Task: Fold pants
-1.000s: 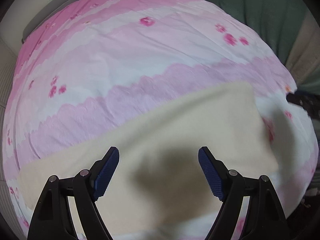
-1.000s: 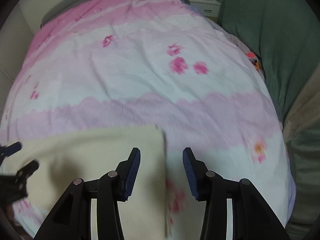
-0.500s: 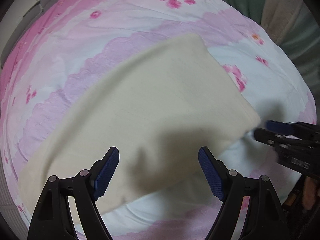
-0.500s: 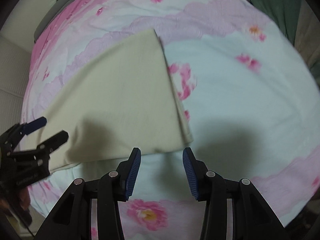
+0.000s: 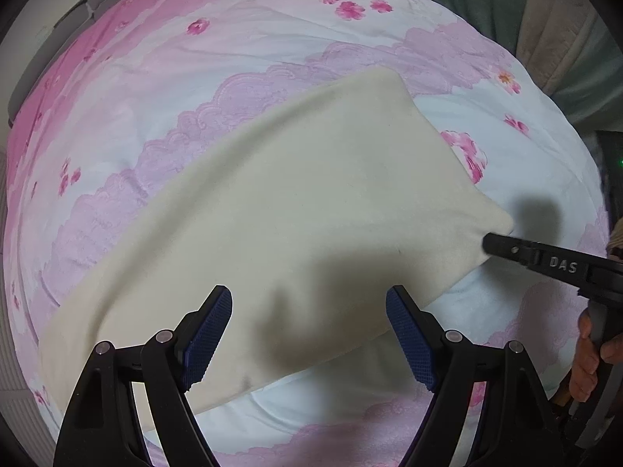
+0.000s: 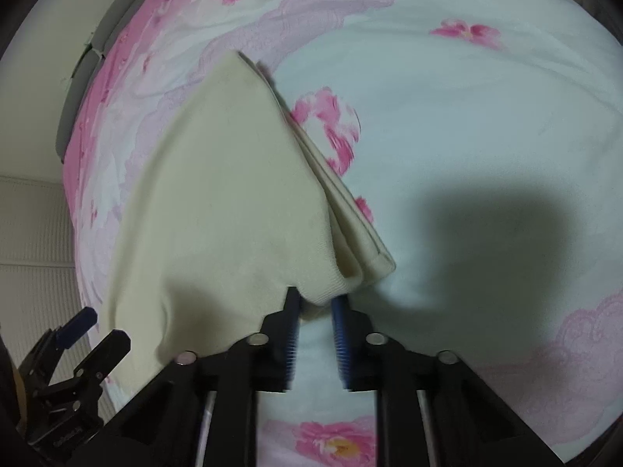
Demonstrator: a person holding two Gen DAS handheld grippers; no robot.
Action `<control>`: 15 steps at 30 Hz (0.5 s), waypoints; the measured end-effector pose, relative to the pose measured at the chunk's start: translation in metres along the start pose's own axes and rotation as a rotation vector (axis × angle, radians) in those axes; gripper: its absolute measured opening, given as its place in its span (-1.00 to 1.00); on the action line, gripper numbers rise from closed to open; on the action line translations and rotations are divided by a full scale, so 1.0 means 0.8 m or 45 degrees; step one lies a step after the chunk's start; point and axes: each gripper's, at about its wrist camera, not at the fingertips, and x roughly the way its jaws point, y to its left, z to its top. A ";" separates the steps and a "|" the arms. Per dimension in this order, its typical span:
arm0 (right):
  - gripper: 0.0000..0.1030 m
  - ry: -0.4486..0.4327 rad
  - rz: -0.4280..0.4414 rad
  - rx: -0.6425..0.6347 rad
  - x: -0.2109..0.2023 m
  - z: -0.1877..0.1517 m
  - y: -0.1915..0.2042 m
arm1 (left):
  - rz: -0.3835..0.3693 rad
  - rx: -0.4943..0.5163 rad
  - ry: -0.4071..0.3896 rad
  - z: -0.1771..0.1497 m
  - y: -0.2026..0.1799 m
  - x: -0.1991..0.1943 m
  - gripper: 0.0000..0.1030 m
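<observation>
The cream pants (image 5: pixel 303 210) lie folded in a long band on the pink and white floral bedspread (image 5: pixel 241 58). My left gripper (image 5: pixel 309 334) is open and empty, above the pants' near edge. My right gripper (image 6: pixel 316 307) has narrowed around the near right corner of the pants (image 6: pixel 233 194); the ribbed hem sits between its blue pads (image 6: pixel 339 327). In the left wrist view the right gripper (image 5: pixel 491 244) touches that same corner. The left gripper also shows in the right wrist view (image 6: pixel 83 330), open at the lower left.
The bedspread (image 6: pixel 486 116) covers the whole bed. A grey headboard (image 5: pixel 50 50) and pale wall lie at the far left. Green and beige curtains (image 5: pixel 564 39) hang past the bed's right edge. A hand (image 5: pixel 588 354) holds the right gripper's handle.
Both grippers pulled back toward the near edge of the bed. My right gripper moved to the pants' near right corner and its jaws narrowed around the hem. The left gripper stayed open.
</observation>
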 end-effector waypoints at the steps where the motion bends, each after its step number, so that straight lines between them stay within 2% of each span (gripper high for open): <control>1: -0.77 -0.016 -0.004 -0.007 -0.003 0.000 0.002 | 0.002 -0.007 0.001 0.000 0.001 0.000 0.58; 6: -0.86 -0.116 -0.150 -0.092 -0.029 0.007 0.019 | 0.025 -0.056 0.007 -0.005 0.012 -0.001 0.58; 9: -0.87 -0.057 -0.244 -0.097 -0.015 0.012 0.018 | 0.054 -0.109 0.020 -0.013 0.026 -0.003 0.58; 11: -0.84 -0.010 -0.269 -0.076 -0.003 0.014 0.008 | 0.064 -0.145 0.024 -0.019 0.036 -0.008 0.58; 12: -0.79 0.023 -0.276 -0.051 0.002 0.013 0.003 | 0.069 -0.157 0.021 -0.022 0.039 -0.011 0.58; 13: -0.60 0.034 -0.296 -0.044 0.002 0.012 0.002 | 0.075 -0.170 0.016 -0.026 0.041 -0.015 0.58; 14: -0.20 0.027 -0.323 -0.051 -0.002 0.011 0.003 | 0.086 -0.193 0.007 -0.031 0.046 -0.021 0.58; 15: -0.05 0.010 -0.400 -0.078 -0.010 0.009 0.007 | 0.087 -0.211 0.000 -0.036 0.049 -0.027 0.58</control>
